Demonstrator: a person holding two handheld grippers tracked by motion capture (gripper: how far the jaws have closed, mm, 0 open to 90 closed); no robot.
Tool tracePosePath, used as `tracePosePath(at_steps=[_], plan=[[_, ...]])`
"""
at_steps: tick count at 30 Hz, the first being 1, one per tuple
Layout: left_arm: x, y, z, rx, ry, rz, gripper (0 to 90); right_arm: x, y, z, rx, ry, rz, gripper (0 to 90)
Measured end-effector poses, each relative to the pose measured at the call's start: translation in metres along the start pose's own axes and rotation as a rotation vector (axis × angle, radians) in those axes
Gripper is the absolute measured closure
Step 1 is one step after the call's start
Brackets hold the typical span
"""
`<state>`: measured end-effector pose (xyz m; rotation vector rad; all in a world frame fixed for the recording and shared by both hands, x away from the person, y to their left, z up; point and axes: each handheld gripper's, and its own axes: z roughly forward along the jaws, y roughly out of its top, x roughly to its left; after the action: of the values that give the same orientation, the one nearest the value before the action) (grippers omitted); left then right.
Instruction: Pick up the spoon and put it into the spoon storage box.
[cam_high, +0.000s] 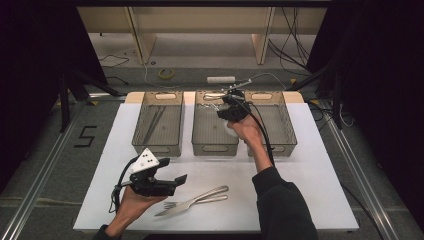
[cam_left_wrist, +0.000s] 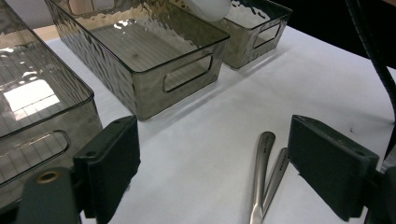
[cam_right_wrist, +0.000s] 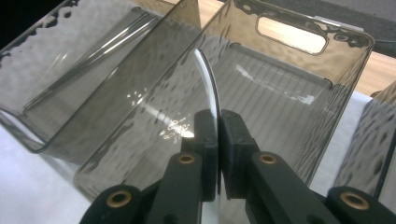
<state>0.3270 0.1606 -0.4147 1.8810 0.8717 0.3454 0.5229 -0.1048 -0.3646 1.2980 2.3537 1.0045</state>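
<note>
1. Right gripper (cam_right_wrist: 217, 122) fingers (cam_right_wrist: 205, 135) closed on a thin white utensil (cam_right_wrist: 209, 81), seen edge-on, curved, sticking up between them; cannot tell which kind.
2. It hangs over the middle bin (cam_right_wrist: 299, 70); in the high view the right gripper (cam_high: 226, 107) sits above the middle bin (cam_high: 215, 147).
3. Left gripper (cam_left_wrist: 215, 163) fingers (cam_left_wrist: 114, 163) wide apart, holding nothing, low over the worktop (cam_left_wrist: 303, 79).
4. Between them, just ahead: two metal handles (cam_left_wrist: 266, 168) side by side, touching.
5. High view: left gripper (cam_high: 177, 181) near a fork (cam_high: 175, 206) and second utensil (cam_high: 212, 191) on the white worktop (cam_high: 310, 190).
6. Left bin (cam_high: 157, 122) holds long thin pieces; right bin (cam_high: 280, 120) behind the right hand (cam_high: 245, 130).
</note>
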Motion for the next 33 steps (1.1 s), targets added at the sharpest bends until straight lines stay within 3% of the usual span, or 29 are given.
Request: tracePosePath(at_steps=[7,20,33], plan=[[0.000,0.000,0.000,0.000,-0.001,-0.003,16.7,0.000,-0.001,0.016,0.010,-0.023,-0.001,86.7],[-0.001,0.000,0.000,0.007,-0.004,0.008,16.7,0.005,-0.006,0.034,0.025,-0.018,0.010,86.6],[-0.002,0.000,0.001,0.007,-0.005,0.006,16.7,0.003,-0.017,0.043,0.054,-0.026,0.001,86.3]])
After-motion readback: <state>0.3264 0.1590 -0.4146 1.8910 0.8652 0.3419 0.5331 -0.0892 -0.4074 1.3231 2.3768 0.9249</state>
